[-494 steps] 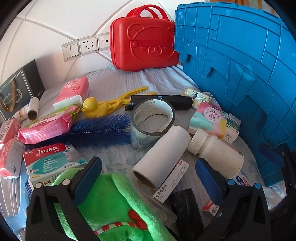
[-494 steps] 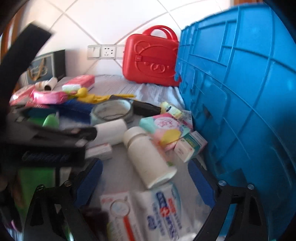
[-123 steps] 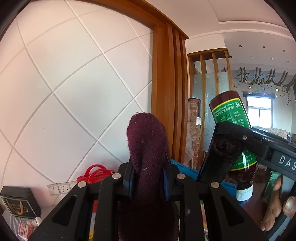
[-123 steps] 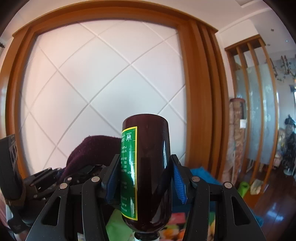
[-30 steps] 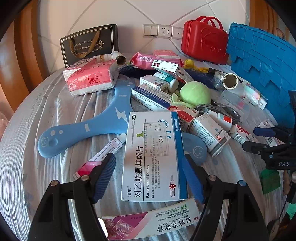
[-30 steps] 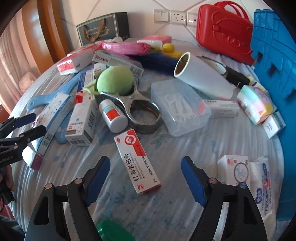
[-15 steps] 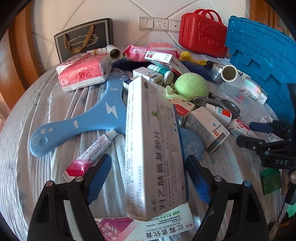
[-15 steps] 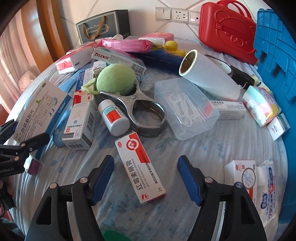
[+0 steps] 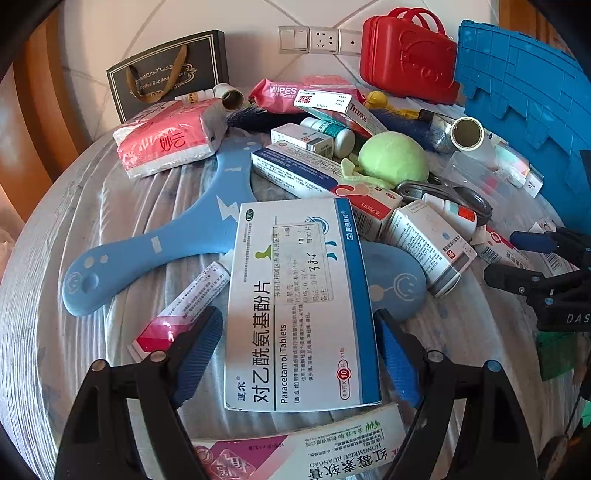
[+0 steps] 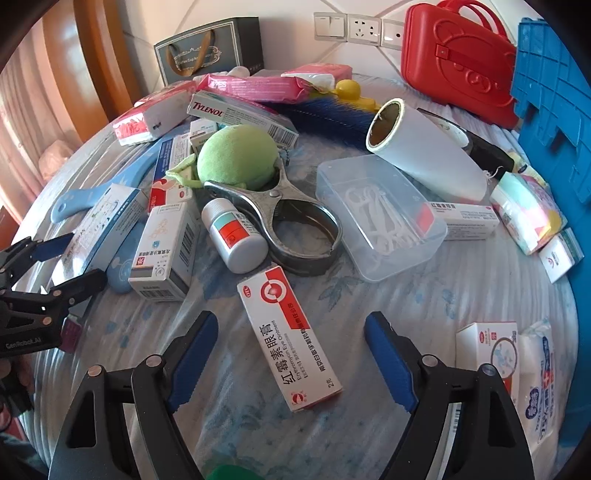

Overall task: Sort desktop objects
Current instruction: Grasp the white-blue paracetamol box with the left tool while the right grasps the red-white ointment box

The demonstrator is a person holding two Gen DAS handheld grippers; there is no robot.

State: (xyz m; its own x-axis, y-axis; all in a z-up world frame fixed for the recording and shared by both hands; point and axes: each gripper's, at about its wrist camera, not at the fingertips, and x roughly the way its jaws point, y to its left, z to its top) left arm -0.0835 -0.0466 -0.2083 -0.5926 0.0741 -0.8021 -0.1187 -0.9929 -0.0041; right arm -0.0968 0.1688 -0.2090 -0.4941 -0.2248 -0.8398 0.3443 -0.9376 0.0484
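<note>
Cluttered tabletop: left gripper spread around flat paracetamol box, untouched; right gripper, jaws opening, straddles ointment box mid-frame, likely lining up picks.

A white tiled wall, crossed by diagonal grout lines, is seen at the back. A row of white switches and sockets is mounted on it. A curved, orange-brown wooden frame is seen along the left side. A round table is covered by a pale, blue-flowered cloth. The scene is lit brightly, with warm light at the far left edge.
</note>
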